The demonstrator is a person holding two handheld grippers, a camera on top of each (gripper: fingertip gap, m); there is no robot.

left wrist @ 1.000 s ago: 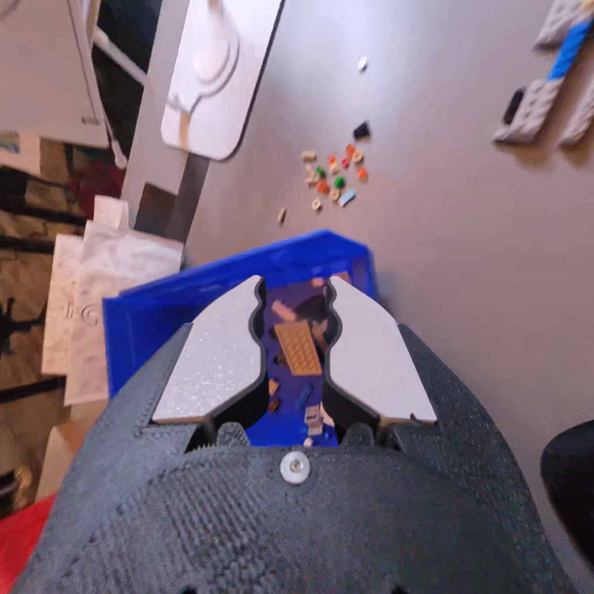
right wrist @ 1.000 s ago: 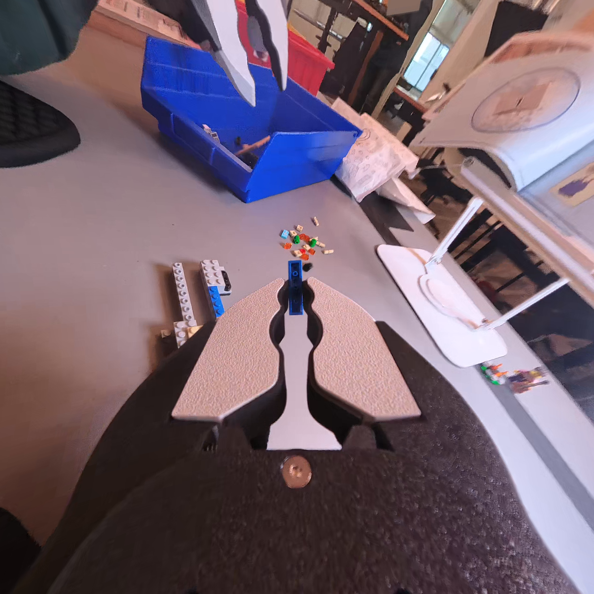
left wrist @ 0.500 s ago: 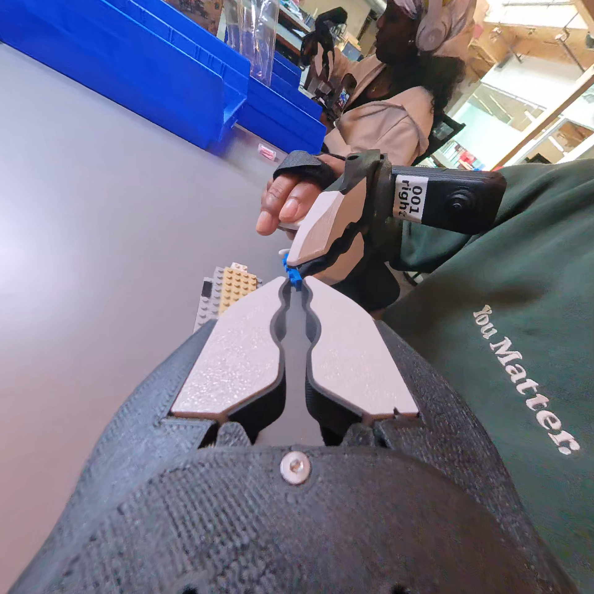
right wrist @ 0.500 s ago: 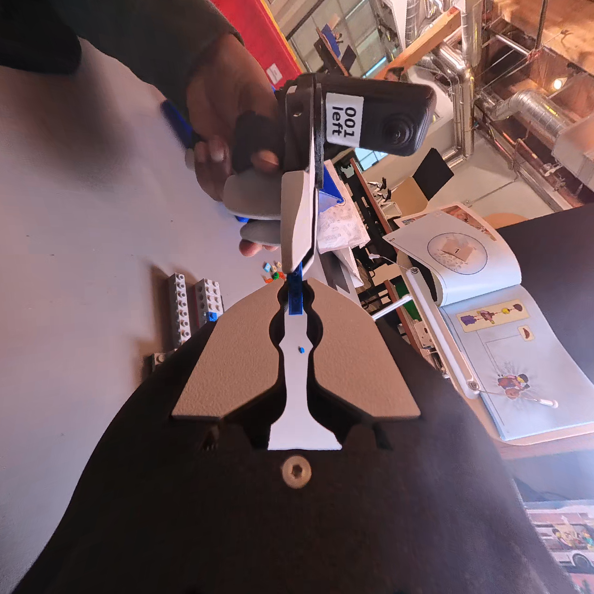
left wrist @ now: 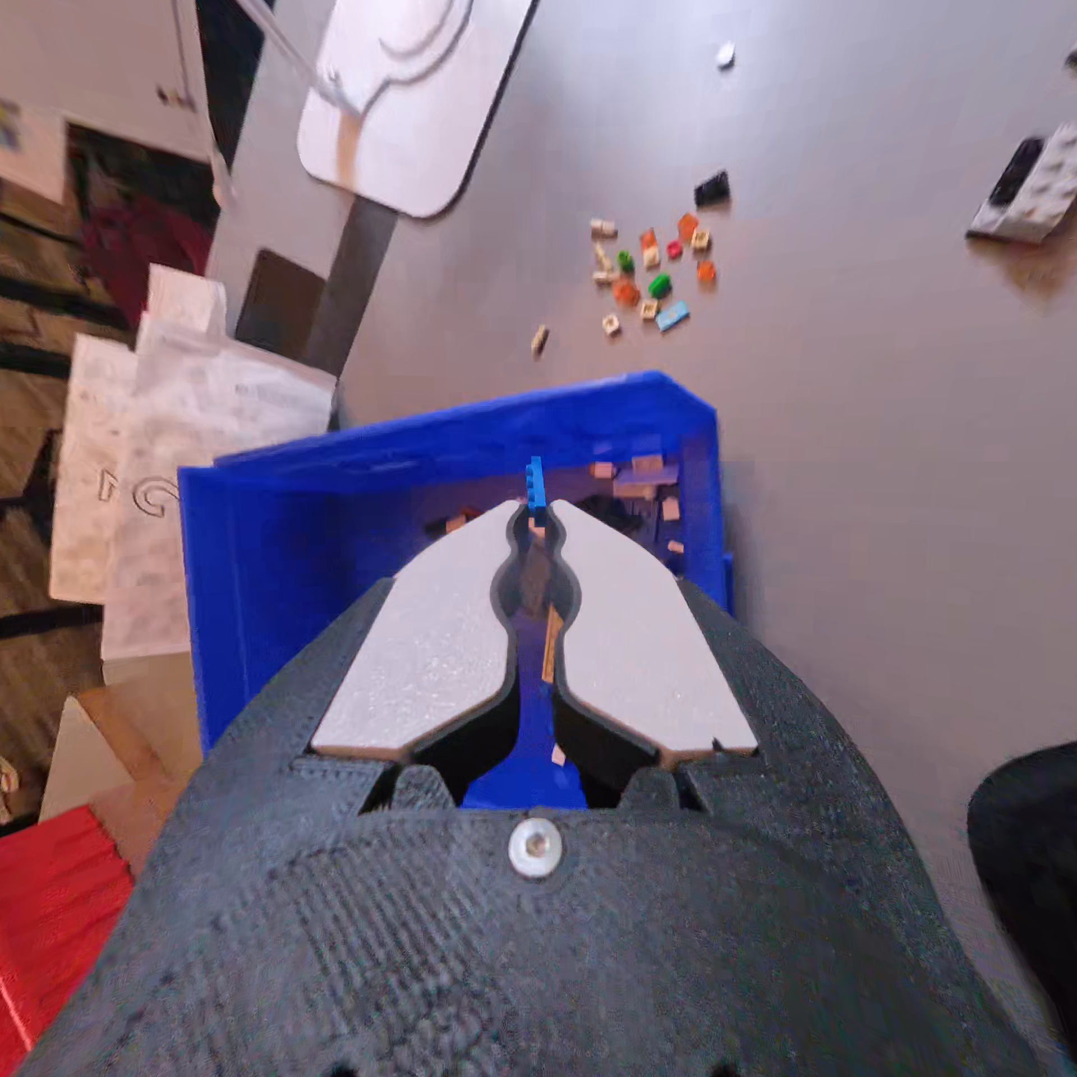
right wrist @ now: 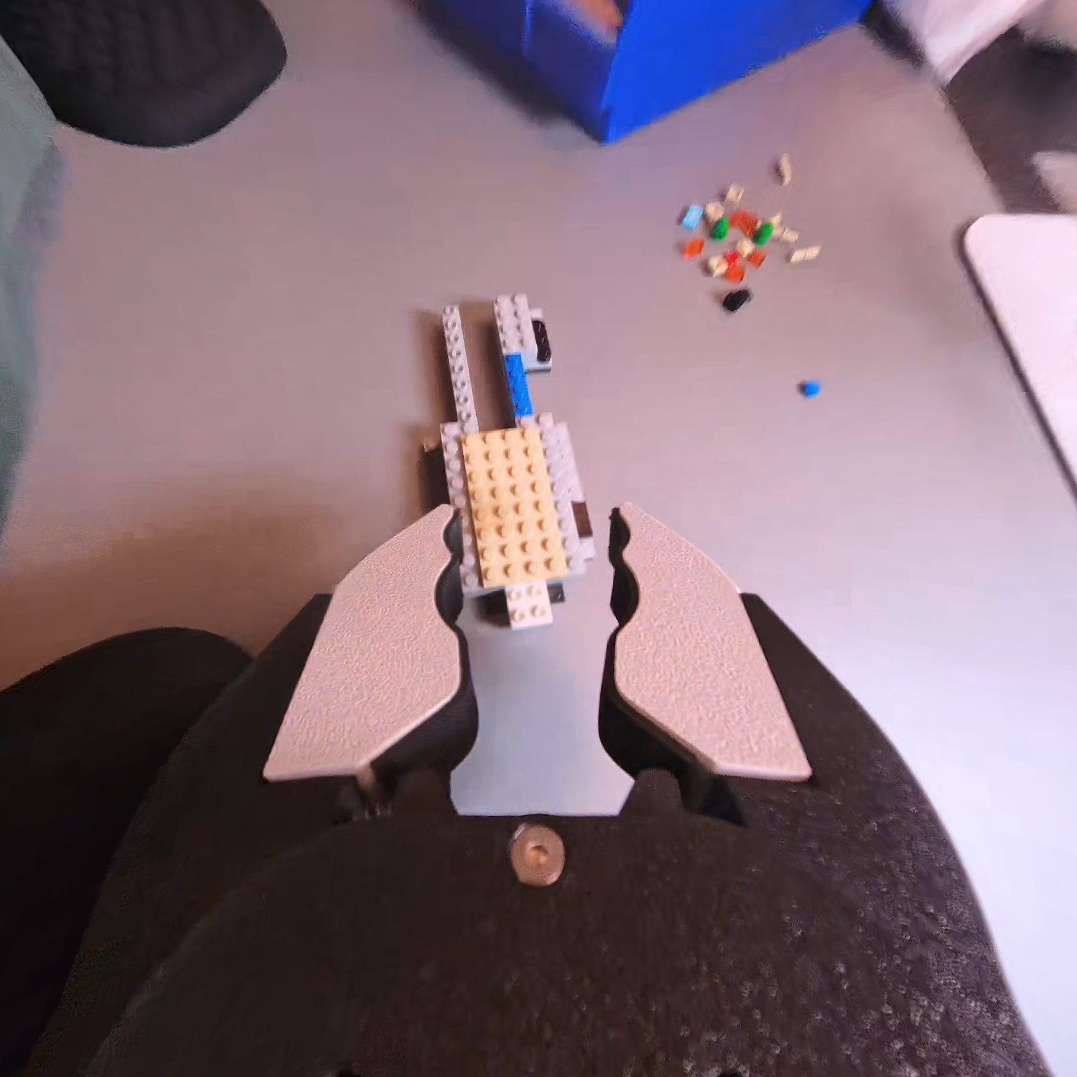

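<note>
The left gripper (left wrist: 535, 510) hangs over the blue bin (left wrist: 361, 466), jaws clamped on a thin blue brick (left wrist: 535, 486) pointing forward. The right gripper (right wrist: 533, 516), jaws apart, straddles the brick model (right wrist: 513, 495) mid-worktop.

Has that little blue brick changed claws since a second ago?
Yes. It left the right claw, now open, and sits pinched in the left claw over the blue bin.

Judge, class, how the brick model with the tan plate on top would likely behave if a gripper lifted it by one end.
The brick model looks rigid but pieced together, so it may separate at joints. Its long thin grey arms probably snap off first. Flat on the table, it should slide, not roll.
</note>
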